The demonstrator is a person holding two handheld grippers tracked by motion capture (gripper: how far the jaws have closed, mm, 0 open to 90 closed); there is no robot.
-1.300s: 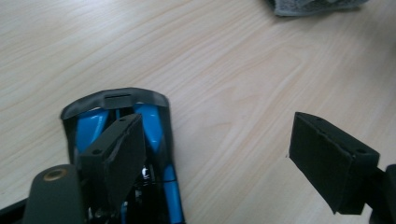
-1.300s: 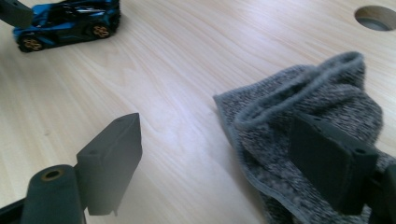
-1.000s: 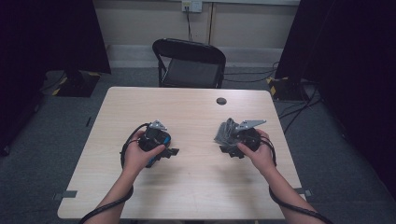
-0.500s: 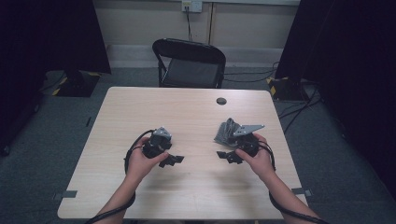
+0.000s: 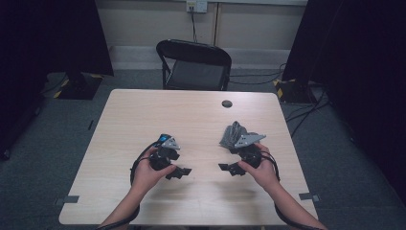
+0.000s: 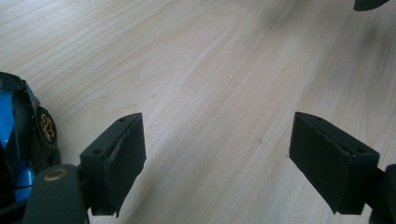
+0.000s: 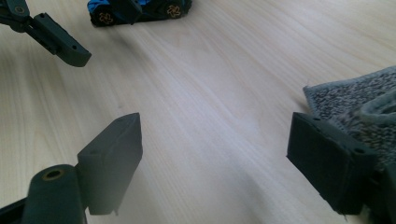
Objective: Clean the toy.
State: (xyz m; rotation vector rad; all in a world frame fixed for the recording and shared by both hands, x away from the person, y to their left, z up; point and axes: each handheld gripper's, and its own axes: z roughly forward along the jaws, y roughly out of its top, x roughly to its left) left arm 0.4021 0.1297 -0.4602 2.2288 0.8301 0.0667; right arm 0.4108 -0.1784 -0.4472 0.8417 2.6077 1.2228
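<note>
Pale wood grain covers the desk [image 5: 143,115], and a person holds one gripper in each hand above its near half. The left gripper [image 6: 217,154] has its jaws spread wide with only bare wood between them; a blue toy car [image 6: 18,140] with gold wheels lies just beside its left jaw, apart from it. The right gripper [image 7: 215,158] is also wide open and holds nothing. A grey cloth [image 7: 359,102] lies crumpled on the desk close to its right jaw, partly behind it. In the high view the two grippers point toward each other, the car [image 5: 165,140] near the left hand [image 5: 146,175] and the cloth [image 5: 233,134] near the right hand [image 5: 261,170].
</note>
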